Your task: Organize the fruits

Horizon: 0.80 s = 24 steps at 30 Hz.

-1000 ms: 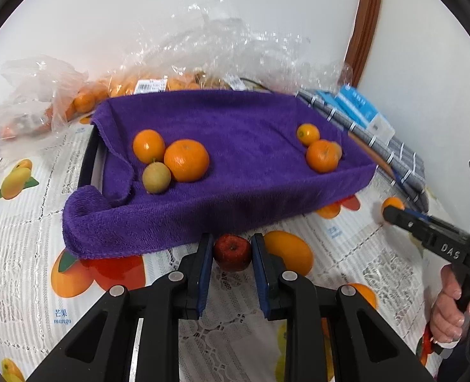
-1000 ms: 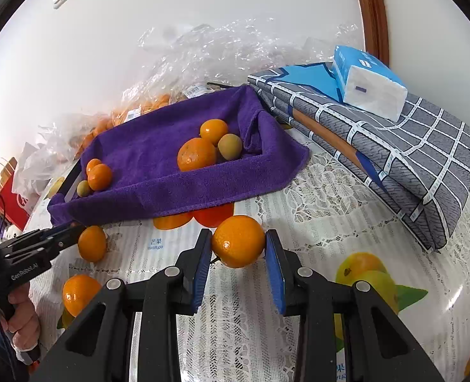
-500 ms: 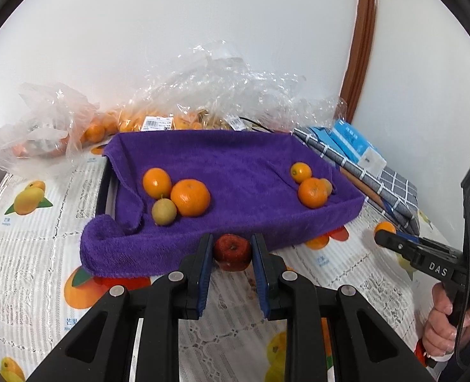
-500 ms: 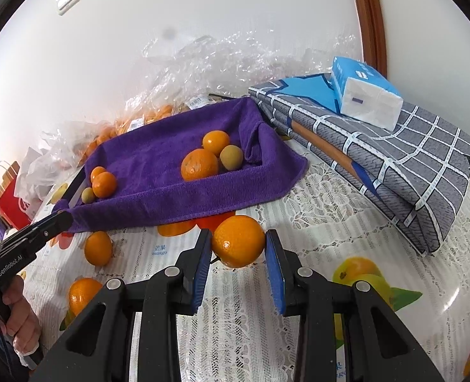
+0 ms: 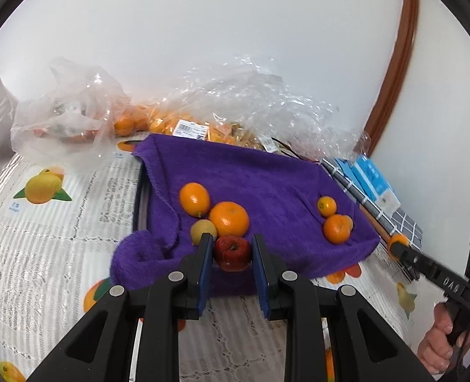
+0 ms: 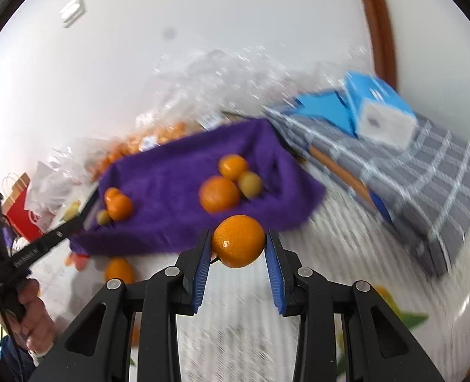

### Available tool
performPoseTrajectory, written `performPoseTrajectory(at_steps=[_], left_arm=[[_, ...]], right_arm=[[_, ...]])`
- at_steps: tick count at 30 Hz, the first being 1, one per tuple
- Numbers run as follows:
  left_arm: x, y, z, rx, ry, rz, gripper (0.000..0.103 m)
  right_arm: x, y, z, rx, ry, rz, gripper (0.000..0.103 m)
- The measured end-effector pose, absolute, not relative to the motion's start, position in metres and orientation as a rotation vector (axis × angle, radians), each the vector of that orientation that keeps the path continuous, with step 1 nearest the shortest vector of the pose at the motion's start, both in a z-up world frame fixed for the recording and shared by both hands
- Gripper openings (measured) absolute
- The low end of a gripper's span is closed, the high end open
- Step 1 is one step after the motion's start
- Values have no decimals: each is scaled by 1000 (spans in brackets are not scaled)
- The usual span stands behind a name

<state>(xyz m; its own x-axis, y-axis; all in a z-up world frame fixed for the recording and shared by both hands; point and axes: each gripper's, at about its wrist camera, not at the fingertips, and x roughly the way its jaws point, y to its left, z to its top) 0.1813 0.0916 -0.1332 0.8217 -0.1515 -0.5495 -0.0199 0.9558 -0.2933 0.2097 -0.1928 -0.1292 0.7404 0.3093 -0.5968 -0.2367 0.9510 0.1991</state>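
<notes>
My left gripper (image 5: pixel 231 251) is shut on a small red apple (image 5: pixel 231 252) and holds it above the near edge of a tray covered with a purple towel (image 5: pixel 260 178). On the towel lie two oranges (image 5: pixel 229 218) and a small yellow-green fruit (image 5: pixel 203 229) at the left, and two oranges (image 5: pixel 336 228) at the right. My right gripper (image 6: pixel 238 242) is shut on an orange (image 6: pixel 238 241), lifted in front of the towel (image 6: pixel 171 184). The right wrist view is blurred. The right gripper also shows in the left wrist view (image 5: pixel 400 248), with its orange.
Clear plastic bags of oranges (image 5: pixel 158 124) lie behind the tray. A folded grey checked cloth (image 6: pixel 425 165) with a blue tissue pack (image 6: pixel 378 114) lies to the right. A loose orange (image 6: pixel 118 270) sits on the fruit-print tablecloth (image 5: pixel 44 222).
Both grippers have risen and moved toward the towel, each carrying its fruit. The apple is now over the towel's near edge; the right view has tilted and blurred.
</notes>
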Motion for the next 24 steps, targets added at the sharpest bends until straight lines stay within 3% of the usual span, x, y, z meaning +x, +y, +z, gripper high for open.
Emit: performPoseTrajectory(at_steps=[9, 21, 24], left_arm=[[210, 106, -125, -361, 612, -62, 23], [222, 95, -143, -344, 670, -93, 23], [223, 95, -143, -349, 672, -92, 24]], right_arm=[[244, -138, -100, 8, 621, 372, 34], [269, -117, -154, -22, 747, 379, 35], [263, -124, -152, 4, 748, 385, 54]])
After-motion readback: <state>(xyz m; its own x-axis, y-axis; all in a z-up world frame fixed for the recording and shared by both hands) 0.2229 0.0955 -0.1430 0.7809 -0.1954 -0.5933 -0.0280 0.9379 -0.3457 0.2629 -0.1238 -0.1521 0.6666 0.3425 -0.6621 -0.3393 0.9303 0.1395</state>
